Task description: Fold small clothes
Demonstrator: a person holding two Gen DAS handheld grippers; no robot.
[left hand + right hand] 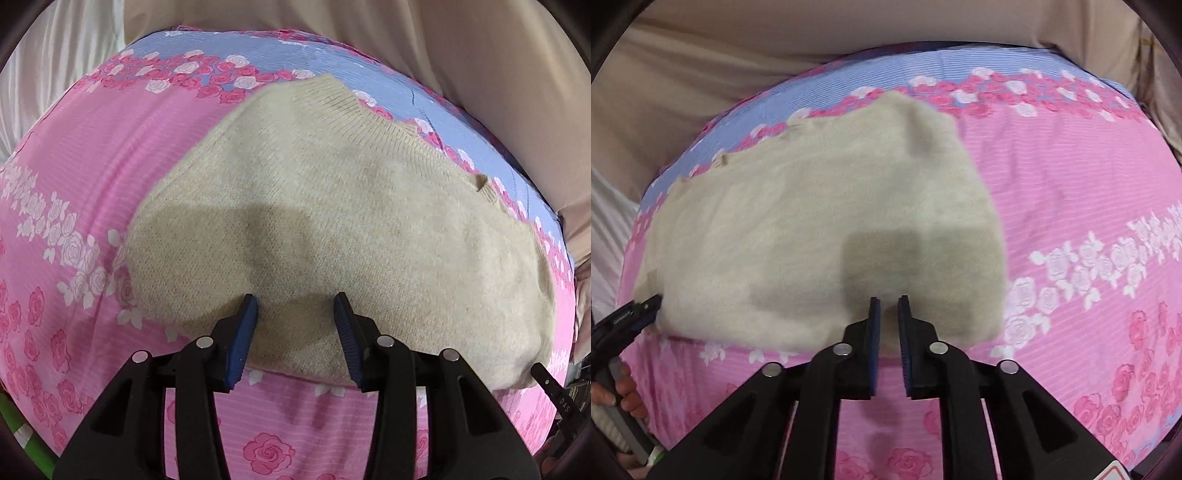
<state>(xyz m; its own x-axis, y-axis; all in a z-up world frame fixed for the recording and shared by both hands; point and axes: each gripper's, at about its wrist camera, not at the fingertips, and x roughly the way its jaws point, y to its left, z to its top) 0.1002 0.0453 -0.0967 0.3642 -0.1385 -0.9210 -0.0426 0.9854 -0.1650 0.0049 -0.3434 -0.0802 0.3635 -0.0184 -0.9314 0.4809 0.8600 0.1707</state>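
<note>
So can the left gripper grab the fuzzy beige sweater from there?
Probably yes. The left gripper is open right over the near edge of the beige sweater, which lies flat on the rose sheet with nothing between.

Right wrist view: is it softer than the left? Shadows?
Right wrist: beige knit garment smeared, weave lost; blocky shadow ahead of the fingers. Left wrist: knit ribbing crisp, broad soft shadow. Both: fisheye bulges the floral sheet.

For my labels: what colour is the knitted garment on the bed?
Plain beige knitted garment, clearest in the left wrist view.
</note>
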